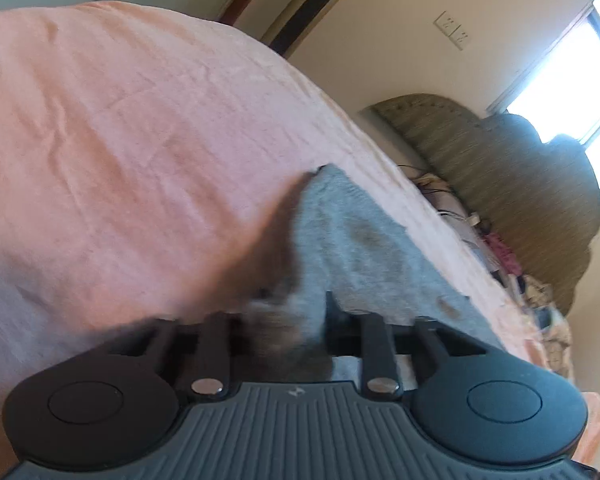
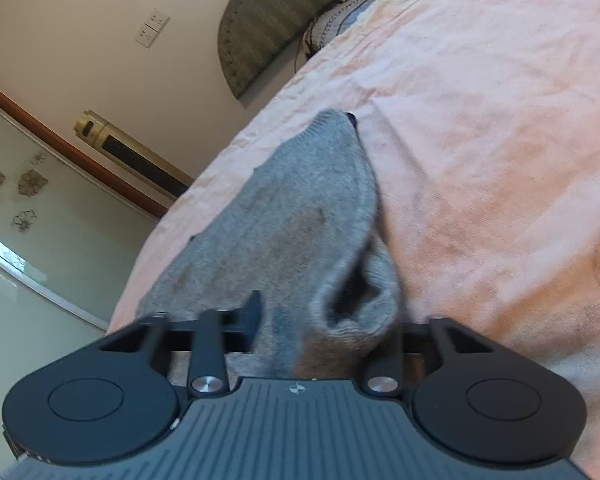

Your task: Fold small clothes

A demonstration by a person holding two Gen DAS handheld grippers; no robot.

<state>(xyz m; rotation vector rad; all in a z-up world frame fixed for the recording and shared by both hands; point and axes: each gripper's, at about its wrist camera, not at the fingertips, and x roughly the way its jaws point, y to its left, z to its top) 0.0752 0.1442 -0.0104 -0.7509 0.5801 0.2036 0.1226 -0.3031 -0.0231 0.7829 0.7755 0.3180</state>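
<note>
A grey sock (image 2: 300, 208) lies on the pink bedsheet (image 2: 480, 140) of the bed, near its edge, stretched away from both cameras. The left gripper (image 1: 288, 320) has its jaws drawn together on the sock's near end — blurred, but grey cloth sits between them. The right gripper (image 2: 320, 328) is clamped on the sock's open ribbed cuff. A padded headboard (image 1: 520, 184) stands at the far wall.
</note>
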